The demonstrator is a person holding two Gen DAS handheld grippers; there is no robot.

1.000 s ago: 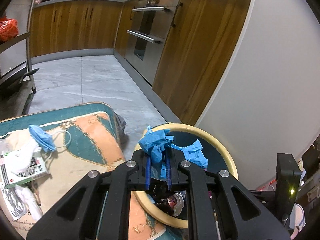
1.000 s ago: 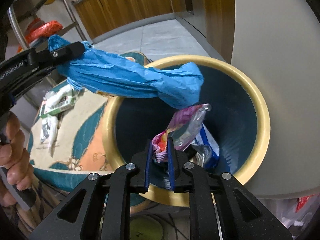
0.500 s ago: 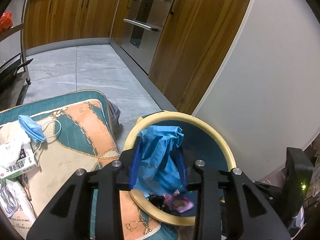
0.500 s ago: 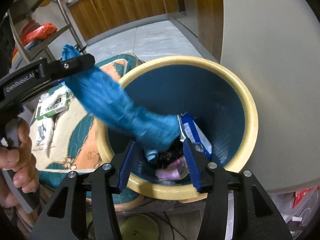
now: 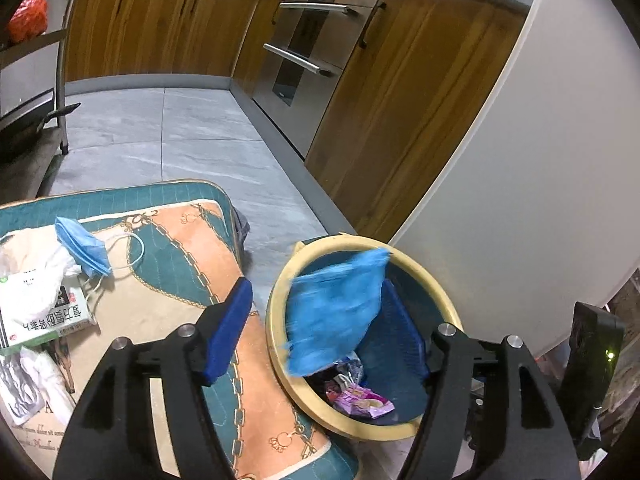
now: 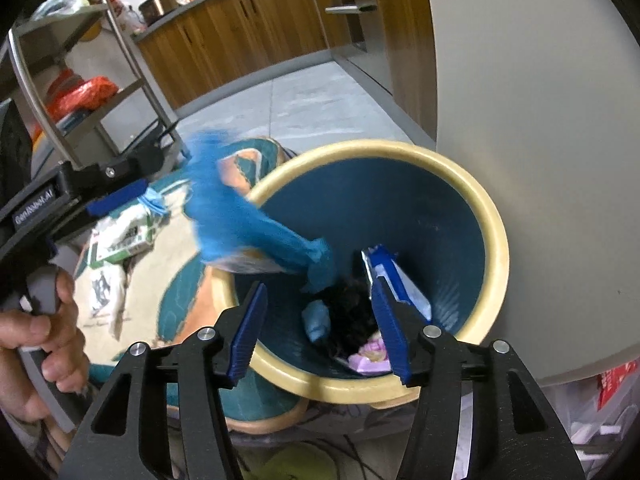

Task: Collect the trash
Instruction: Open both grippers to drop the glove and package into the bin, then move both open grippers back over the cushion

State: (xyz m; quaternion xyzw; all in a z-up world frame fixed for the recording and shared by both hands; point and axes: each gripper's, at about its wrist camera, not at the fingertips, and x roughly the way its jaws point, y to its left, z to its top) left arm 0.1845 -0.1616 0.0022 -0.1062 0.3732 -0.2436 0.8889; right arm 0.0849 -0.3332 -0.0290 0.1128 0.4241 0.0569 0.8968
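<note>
Trash was what you were after, and a second earlier you had a piece pinched in each tool: the crumpled blue glove [image 5: 334, 308] in your left gripper [image 5: 320, 332] and a pink wrapper [image 5: 362, 400] in your right gripper [image 6: 320, 328]. At this moment both sets of jaws were opening, standing fairly wide with nothing pressed between the pads. The glove showed as a blurred blue streak over the near rim of the bin [image 6: 494, 240], partly inside its mouth and clear of your left tool. The pink wrapper already lay at the bottom among dark scraps and a blue-and-white packet [image 6: 394, 276].

That meant two pieces were as good as delivered, though the glove looked close enough to the rim that it could have caught there.

More was left for you. On the patterned teal and orange mat [image 5: 180, 256] beside the bin lay a blue face mask [image 5: 82, 246], a green-and-white printed box [image 5: 40, 320] and some white crumpled plastic [image 5: 36, 280], well apart from the bin.

Around you was a kitchen: grey floor tiles [image 5: 192, 136], wooden cabinets [image 5: 152, 28], a steel oven front [image 5: 308, 60] and a metal rack [image 6: 76, 92] holding red bags.
</note>
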